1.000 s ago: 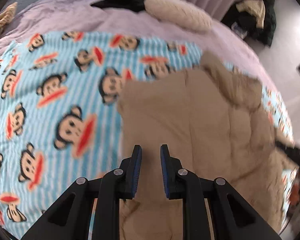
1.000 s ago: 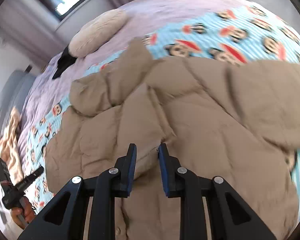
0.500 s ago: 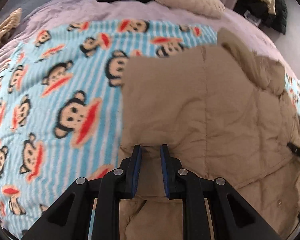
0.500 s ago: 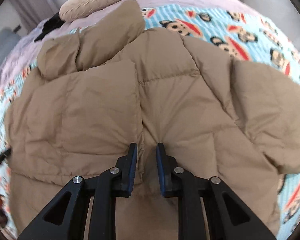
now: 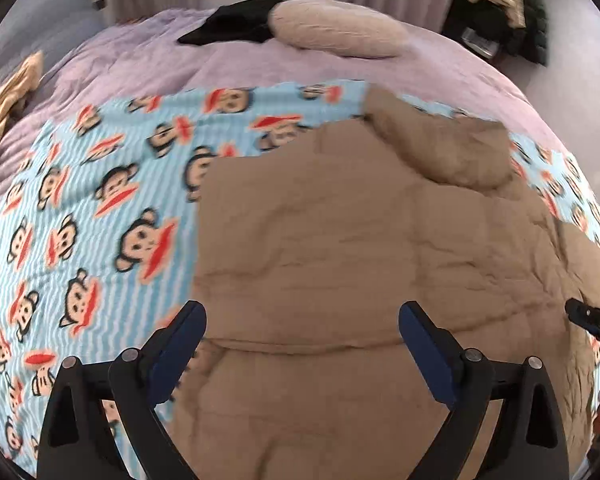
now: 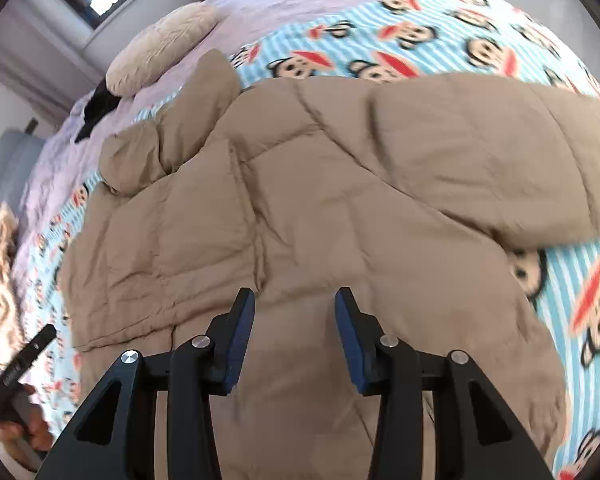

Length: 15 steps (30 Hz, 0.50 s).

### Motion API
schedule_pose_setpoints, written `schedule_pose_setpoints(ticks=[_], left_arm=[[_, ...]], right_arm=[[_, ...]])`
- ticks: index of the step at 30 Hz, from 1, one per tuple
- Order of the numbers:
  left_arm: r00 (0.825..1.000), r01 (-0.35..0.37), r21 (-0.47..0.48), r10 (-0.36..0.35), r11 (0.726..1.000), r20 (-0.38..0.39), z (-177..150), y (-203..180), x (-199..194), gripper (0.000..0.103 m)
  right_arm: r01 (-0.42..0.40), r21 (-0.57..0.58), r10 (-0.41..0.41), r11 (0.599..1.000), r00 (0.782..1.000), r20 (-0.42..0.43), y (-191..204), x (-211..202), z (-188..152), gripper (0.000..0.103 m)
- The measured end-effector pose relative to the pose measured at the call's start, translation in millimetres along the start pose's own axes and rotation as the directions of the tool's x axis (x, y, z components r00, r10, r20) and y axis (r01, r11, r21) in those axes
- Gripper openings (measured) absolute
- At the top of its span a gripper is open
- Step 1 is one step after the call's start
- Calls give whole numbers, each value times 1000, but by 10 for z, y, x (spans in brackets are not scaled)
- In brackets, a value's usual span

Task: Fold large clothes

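The tan puffer jacket lies spread on the monkey-print blanket near the foot of the bed, its folded part lying over the body with an edge running across just ahead of both tools. The left gripper has just been opening and now stands wide apart above the jacket's left edge, with nothing pinched between its pads. The right gripper has also just been opening; its jaws stand partly apart over the middle seam, and no cloth is caught in them that I can see. The main risk, as I judge it, is spring-back: the filling is thick and slippery, so with both grips off, the folded part may puff up or slide out of line. On the far right a sleeve bulges across the blanket, not tucked in, and a bunched part, hood or collar, sits heaped at the far end; folding over either would give a lumpy, lopsided bundle. A further grab may take only the top layer and drag it askew. The blanket could ruck up underneath if a pad catches it at the left edge.
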<state>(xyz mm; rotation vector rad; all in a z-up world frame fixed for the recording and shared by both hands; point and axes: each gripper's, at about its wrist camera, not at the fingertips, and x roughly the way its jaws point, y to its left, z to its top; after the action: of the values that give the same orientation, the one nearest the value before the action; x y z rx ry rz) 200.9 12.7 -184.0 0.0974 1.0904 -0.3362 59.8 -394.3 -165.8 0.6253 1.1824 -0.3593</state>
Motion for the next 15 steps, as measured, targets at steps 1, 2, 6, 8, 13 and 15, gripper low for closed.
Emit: schedule_pose_setpoints(ticks=[1,2,6,8,13,15], left_arm=[[1000,2,12,-2,1000,-11,-17,-81,-1,97],[1000,8,19,-8,1000,-23,-39,-173,-1,98],[999,21,61,-19,998,-38,-142,-547,-21,98],[999,23,92,-19,995,-43,-185,-754,-31,103],[993,83,139,-70,987,-97,-270,-1279,-28,103],[991,89,161,-71,983,-115,-300,-1481,-8,103]], right_arm=[[-8,17,8,1000,1000,-3,-57,-41,-27,46],[-17,36,17,999,1000,-5,-130,-80,-46,46],[-48,159,48,986,999,6,-576,-262,-138,61],[-62,231,57,971,998,28,-840,-361,-161,64],[-106,411,67,906,992,108,-1593,-610,-206,83],[-125,468,65,875,988,141,-1875,-689,-212,86]])
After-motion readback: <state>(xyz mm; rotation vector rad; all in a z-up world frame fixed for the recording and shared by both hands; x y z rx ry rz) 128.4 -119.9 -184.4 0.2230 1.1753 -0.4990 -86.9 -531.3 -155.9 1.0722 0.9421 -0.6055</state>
